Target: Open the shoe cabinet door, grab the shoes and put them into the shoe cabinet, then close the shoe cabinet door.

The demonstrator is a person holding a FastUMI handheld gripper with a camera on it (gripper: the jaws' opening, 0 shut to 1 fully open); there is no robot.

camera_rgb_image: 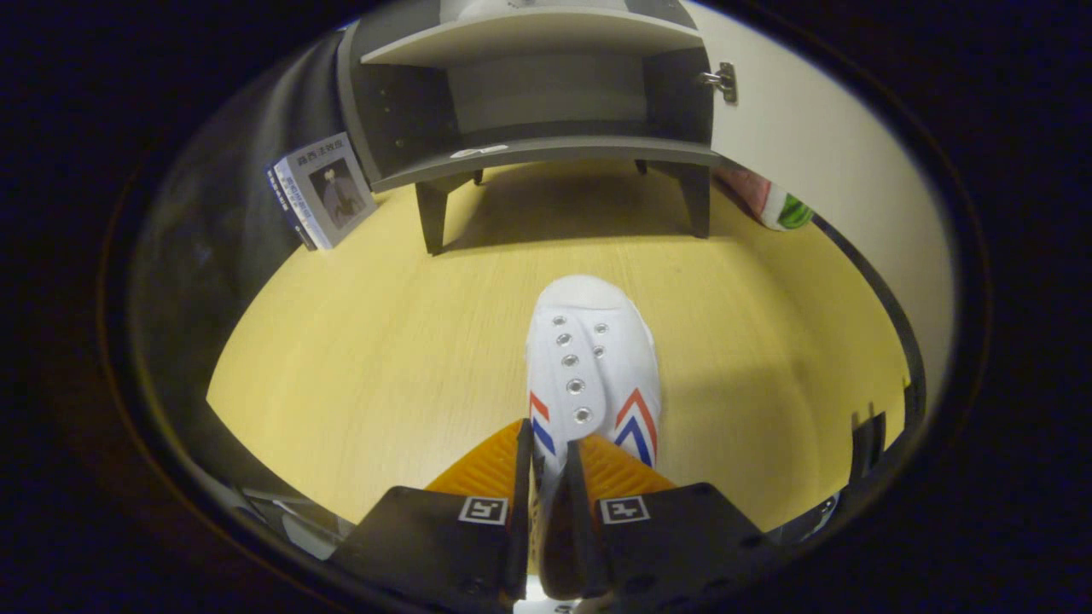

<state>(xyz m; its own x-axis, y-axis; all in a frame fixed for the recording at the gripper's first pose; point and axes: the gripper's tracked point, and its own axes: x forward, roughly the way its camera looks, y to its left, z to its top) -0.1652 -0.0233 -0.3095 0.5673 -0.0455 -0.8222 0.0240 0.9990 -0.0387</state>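
The white shoe (591, 358), with red and blue chevrons on its sides and a row of metal eyelets, points toe-first toward the far shoe cabinet (537, 94), its heel end caught in the gripper (550, 477). The two fingers stand close together with the shoe's collar wall pinched between them, one finger apparently outside and the other inside the opening, so the gripper reads as clamped on the shoe. Whether the sole rests on the wooden floor (367, 341) or hangs just above it cannot be told. Well beyond the toe the cabinet stands on short legs, its door (819, 145) swung wide to the right on its hinge (723, 81), and its lower shelf (546, 152) looks bare and ready. A book (328, 189) leans against the cabinet's left side, and a red and green object (781, 205) lies on the floor near the foot of the door. The step in hand is probably carrying the shoe in: the pinch on a soft edge may let the toe droop, so it should be lifted high enough for the toe to clear the shelf lip, kept level, aimed straight ahead at the middle of the opening, and released only once the sole sits flat on the shelf.
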